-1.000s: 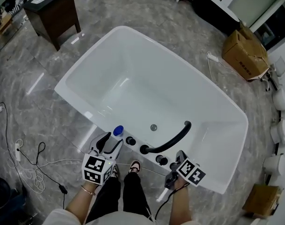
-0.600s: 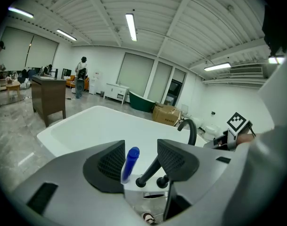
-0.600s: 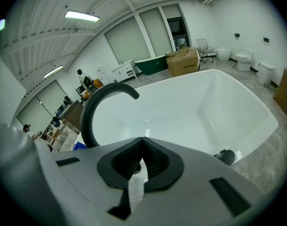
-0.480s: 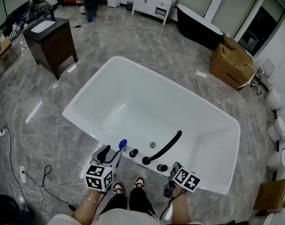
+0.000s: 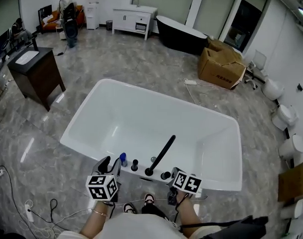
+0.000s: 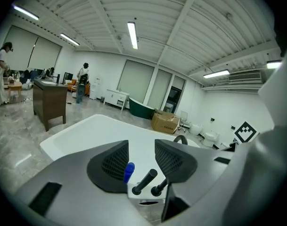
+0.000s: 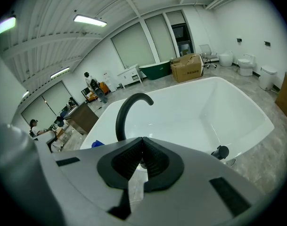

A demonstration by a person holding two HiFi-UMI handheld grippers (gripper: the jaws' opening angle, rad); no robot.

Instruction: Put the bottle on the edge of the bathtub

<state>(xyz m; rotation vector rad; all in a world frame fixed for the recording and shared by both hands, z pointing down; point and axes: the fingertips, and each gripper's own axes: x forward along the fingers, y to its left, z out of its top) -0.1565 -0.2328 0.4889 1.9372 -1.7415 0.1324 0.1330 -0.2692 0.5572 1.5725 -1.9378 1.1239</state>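
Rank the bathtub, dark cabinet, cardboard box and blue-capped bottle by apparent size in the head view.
1. bathtub
2-3. dark cabinet and cardboard box look alike; the box sits farther, so unranked
4. blue-capped bottle

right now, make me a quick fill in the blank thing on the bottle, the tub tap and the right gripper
1. The bottle standing on the edge of the bathtub is ___ in colour.
2. The long spout mounted on that same edge is ___ in colour.
3. The jaws of the right gripper are ___, with nothing between them.

Missing words: blue; black; shut
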